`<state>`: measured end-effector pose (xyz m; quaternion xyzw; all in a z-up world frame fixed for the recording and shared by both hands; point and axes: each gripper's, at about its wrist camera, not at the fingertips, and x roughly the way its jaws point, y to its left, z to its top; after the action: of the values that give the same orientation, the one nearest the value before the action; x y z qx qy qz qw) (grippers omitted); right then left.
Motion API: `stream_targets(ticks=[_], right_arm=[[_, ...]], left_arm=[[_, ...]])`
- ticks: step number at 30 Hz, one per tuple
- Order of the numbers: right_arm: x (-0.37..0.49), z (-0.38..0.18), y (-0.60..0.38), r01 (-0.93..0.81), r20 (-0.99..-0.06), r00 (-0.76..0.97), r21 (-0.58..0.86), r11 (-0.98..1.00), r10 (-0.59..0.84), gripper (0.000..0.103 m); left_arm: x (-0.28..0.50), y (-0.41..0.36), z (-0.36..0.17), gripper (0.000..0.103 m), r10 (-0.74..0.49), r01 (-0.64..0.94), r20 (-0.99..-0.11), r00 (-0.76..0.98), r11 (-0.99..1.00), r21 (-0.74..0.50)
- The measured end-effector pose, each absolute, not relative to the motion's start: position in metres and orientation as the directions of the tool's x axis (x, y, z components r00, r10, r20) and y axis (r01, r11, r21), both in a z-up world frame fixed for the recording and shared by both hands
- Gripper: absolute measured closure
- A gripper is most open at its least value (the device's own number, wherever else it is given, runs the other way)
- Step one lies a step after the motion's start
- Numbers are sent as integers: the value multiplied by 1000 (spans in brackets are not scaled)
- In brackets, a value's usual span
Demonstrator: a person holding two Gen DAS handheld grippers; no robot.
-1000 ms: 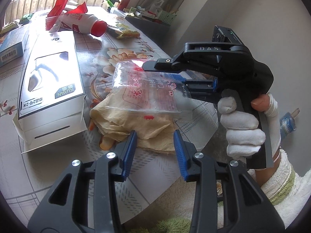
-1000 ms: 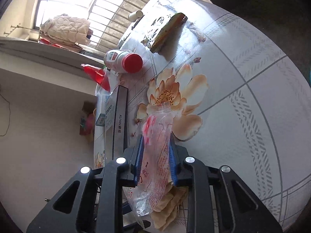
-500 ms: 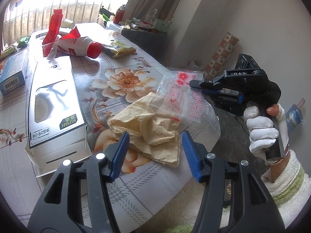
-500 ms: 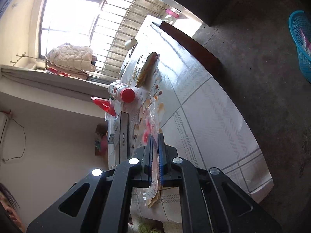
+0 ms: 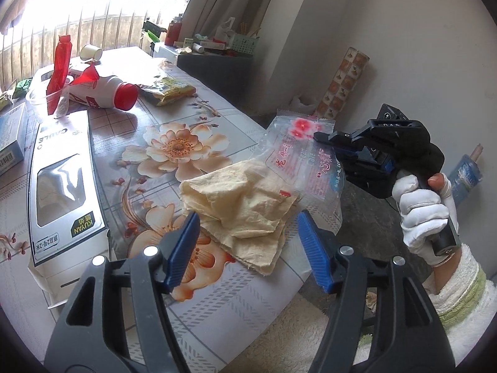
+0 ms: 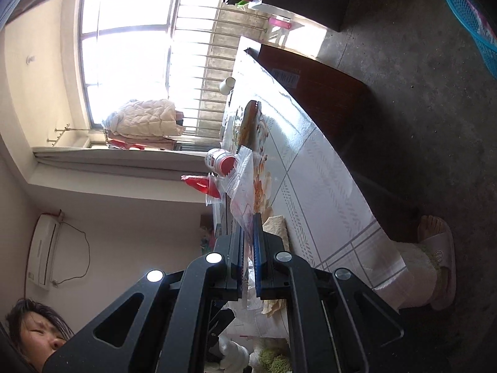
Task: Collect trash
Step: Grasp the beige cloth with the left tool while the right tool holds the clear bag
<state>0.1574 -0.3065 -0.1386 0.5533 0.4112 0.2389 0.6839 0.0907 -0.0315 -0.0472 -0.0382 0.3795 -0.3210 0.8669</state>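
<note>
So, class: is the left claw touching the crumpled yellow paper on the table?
Apart. In the left wrist view the left claw stands open, its blue pads either side of the yellow paper with visible gaps.

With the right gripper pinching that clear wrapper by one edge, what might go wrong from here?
The right gripper is shut on only one edge of the clear plastic wrapper, so it may slip free. The wrapper overlaps the yellowish tissue at the table edge and might drag it off. The left gripper, jaws just opening, holds nothing.
</note>
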Motion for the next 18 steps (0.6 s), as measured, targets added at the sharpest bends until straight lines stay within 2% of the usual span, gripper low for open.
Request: stream_targets(ticks=[9,11,15,17,18], right_arm=[[159,-157,-303,176,-324,522,946,272,789,97],[159,-155,-304,175,-325,526,946,274,786,97],[156,-152,-310,171,-321,537,947,272,780,97],[154,-149,-312,165,-316,543,949,270,778,97],[154,-148,-313,162,-312,546,950,268,777,97]], left_arm=[[102,-56,-64,41,-502,546,-714,487,814,-200],[105,-57,-70,51,-487,538,-732,476,820,-196],[104,-59,-71,65,-466,537,-735,493,827,-165],[105,-59,-72,78,-467,539,-737,489,826,-166],[106,-58,-72,82,-468,537,-738,487,826,-170]])
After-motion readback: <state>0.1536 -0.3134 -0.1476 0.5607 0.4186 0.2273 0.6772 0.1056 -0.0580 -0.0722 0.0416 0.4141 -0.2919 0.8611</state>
